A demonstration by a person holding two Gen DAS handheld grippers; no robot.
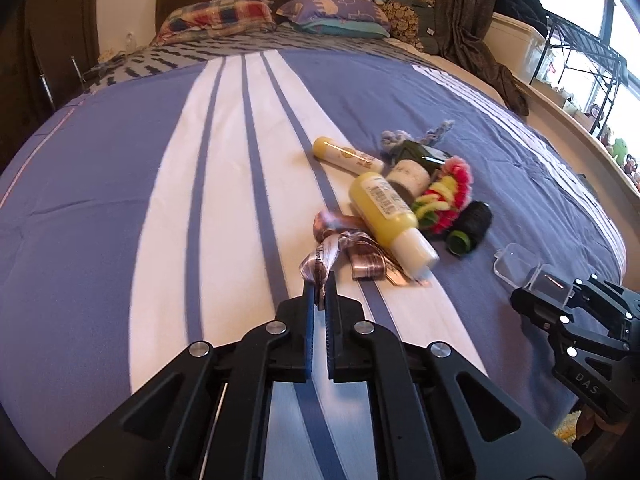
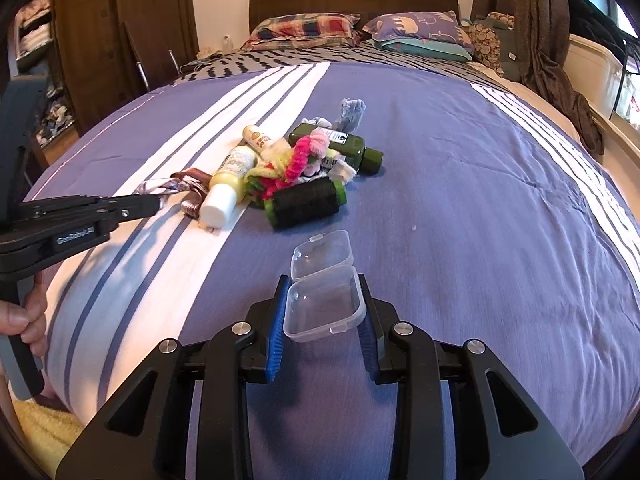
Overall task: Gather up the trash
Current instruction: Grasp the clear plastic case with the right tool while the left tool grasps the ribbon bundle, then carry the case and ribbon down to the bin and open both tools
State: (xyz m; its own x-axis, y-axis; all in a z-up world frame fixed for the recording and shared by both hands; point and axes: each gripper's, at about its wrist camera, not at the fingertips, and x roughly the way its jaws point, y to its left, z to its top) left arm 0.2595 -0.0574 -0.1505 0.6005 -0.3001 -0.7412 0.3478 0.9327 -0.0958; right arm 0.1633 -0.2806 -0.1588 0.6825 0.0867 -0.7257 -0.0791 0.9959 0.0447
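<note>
A pile of small items lies on the bed: a brown-and-silver ribbon [image 1: 344,248], a yellow bottle [image 1: 390,214], a yellow tube [image 1: 346,155], a dark green bottle [image 2: 336,144], a black thread spool [image 2: 306,202] and pink-yellow pipe cleaners [image 1: 446,194]. My left gripper [image 1: 319,296] is shut on the ribbon's near end; it also shows in the right wrist view [image 2: 158,202]. My right gripper [image 2: 324,312] is shut on a clear hinged plastic box [image 2: 324,308] with its lid open, held at the bed's near part; it also shows in the left wrist view [image 1: 544,280].
The blue bedspread with white stripes [image 1: 120,200] covers the bed. Pillows [image 2: 416,32] lie at the headboard. A wardrobe [image 2: 120,40] stands to the left, curtains and a window ledge [image 1: 560,92] to the right. A yellow rug [image 2: 44,432] lies by the bed's near-left corner.
</note>
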